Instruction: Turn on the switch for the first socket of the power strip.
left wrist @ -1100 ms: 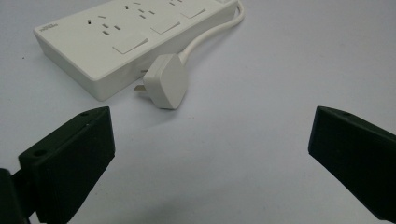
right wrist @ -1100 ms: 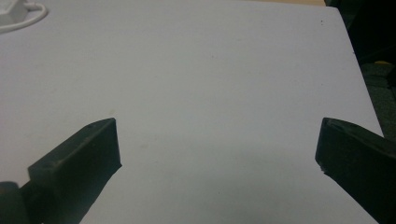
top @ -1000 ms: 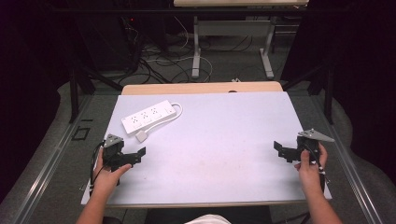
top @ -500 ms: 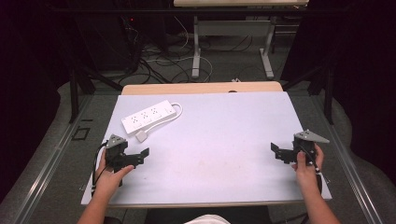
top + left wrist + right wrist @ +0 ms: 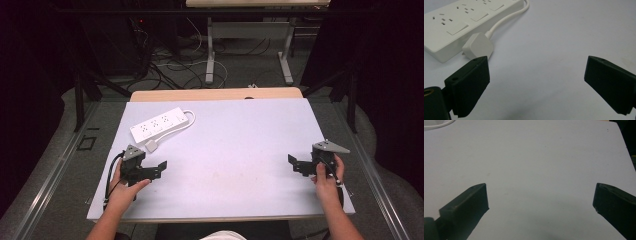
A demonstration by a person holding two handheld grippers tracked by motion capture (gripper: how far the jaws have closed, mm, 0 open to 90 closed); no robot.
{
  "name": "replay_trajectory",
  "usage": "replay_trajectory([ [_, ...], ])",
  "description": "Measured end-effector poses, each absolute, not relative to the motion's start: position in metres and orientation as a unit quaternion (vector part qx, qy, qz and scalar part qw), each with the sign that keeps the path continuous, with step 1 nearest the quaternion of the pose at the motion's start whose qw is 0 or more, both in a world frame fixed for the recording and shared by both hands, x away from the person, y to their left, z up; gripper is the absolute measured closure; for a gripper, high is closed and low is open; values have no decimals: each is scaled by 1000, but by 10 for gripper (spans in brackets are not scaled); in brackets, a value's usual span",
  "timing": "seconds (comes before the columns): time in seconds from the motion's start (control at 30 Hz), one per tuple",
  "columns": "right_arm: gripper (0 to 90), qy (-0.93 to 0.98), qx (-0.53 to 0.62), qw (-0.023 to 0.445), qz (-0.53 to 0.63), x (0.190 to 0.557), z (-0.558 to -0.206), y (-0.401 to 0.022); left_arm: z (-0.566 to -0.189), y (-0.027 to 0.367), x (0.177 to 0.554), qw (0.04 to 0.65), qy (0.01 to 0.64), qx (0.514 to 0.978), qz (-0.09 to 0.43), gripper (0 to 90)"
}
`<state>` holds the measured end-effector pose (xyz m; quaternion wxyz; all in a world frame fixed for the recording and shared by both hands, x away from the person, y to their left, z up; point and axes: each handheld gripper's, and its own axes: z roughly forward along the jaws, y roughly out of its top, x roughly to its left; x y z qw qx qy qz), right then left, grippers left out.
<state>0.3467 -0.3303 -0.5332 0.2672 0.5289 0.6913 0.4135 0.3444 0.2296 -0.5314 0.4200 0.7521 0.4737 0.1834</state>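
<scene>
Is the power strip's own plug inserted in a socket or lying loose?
Loose: the plug lies on the table beside the power strip, its sockets unoccupied.

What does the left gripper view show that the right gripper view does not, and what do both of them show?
The left gripper view shows the white power strip and its white plug, which lies beside the strip near the left gripper. The right gripper view shows the table's far right edge beyond the right gripper. Both show two black jaws spread wide apart, holding nothing, over the pale tabletop, and part of the white cable.
</scene>
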Motion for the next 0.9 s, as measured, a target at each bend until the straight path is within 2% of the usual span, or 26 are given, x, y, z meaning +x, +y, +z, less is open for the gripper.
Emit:
replay_trajectory([
  [0.5, 0, 694, 529, 263, 412, 348, -535, -329, -519, 212, 344, 411, 475, 753, 194, 96],
  [0.9, 0, 693, 529, 260, 415, 350, -536, -330, -510, 208, 353, 397, 483, 760, 175, 99],
])
